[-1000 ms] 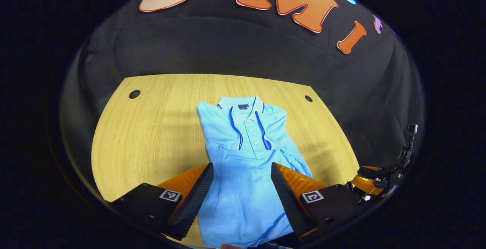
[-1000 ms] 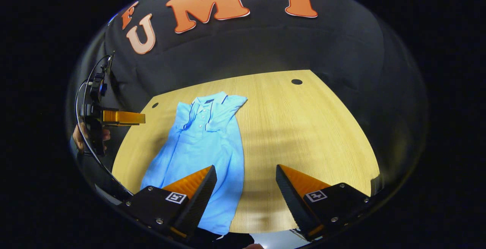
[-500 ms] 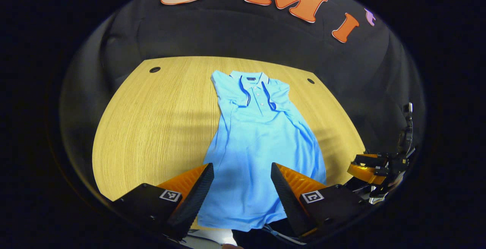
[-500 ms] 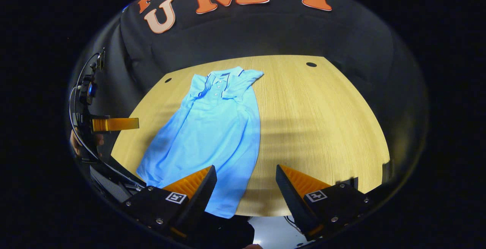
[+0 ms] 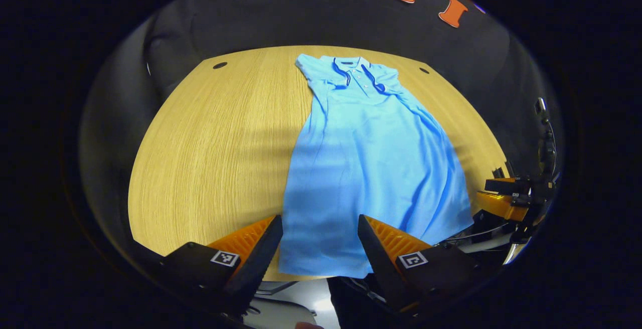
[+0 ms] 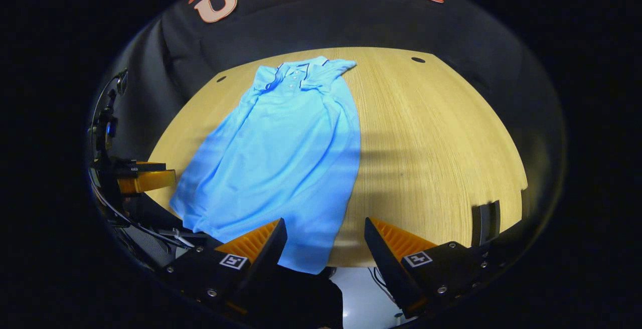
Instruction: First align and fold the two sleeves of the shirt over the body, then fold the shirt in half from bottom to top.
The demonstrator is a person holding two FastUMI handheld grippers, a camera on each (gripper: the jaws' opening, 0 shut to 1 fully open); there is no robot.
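Shirt [image 5: 371, 158] now shows to its hem; both grippers [image 5: 320, 241] [image 6: 325, 243] have pulled back, fingers apart, empty.

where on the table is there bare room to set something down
Bare wood lies on both sides of the blue polo shirt: a wide patch of the table between the shirt and its edge, and another past the opposite side. The middle strip, under the shirt, is taken.

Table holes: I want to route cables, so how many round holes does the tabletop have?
2. One hole sits near the far left corner of the wooden table, the other hole near the far right corner, beyond the blue polo shirt. The shirt may hide more.
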